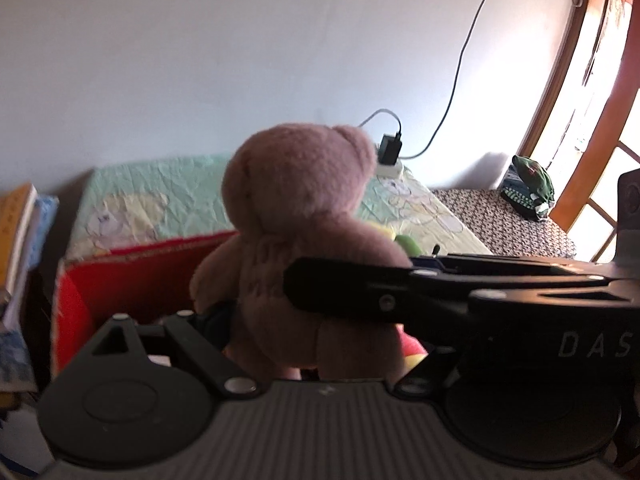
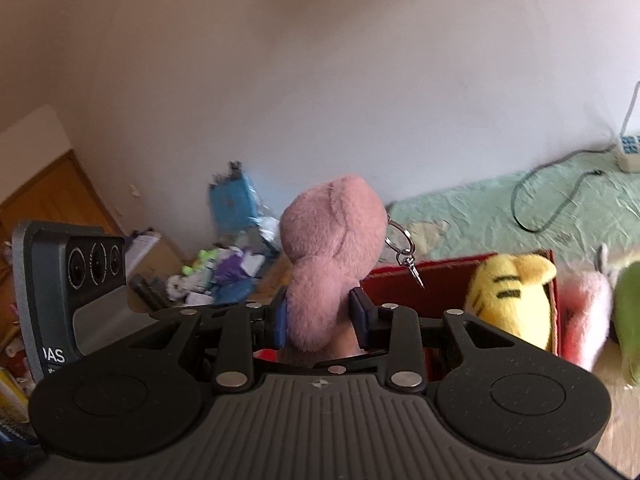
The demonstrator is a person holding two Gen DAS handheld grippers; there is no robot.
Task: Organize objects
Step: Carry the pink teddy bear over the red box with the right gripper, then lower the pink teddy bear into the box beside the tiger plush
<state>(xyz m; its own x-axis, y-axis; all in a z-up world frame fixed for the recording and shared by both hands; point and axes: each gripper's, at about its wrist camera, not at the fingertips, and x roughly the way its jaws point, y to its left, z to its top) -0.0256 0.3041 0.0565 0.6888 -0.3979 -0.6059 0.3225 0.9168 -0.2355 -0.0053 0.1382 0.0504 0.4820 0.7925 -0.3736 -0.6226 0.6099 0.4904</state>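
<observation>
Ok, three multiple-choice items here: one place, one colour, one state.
1. Where does the yellow black-striped plush toy lie? A) in the red cardboard box B) on the green bedspread C) between the jaws
2. What colour is the plush teddy bear? A) green B) pink C) blue
3. How do the right gripper's jaws stand? A) wide apart, empty B) shut, nothing between C) shut on the plush teddy bear
1 A, box walls surround it; 2 B, pink fur; 3 C, blue pads press its sides.
</observation>
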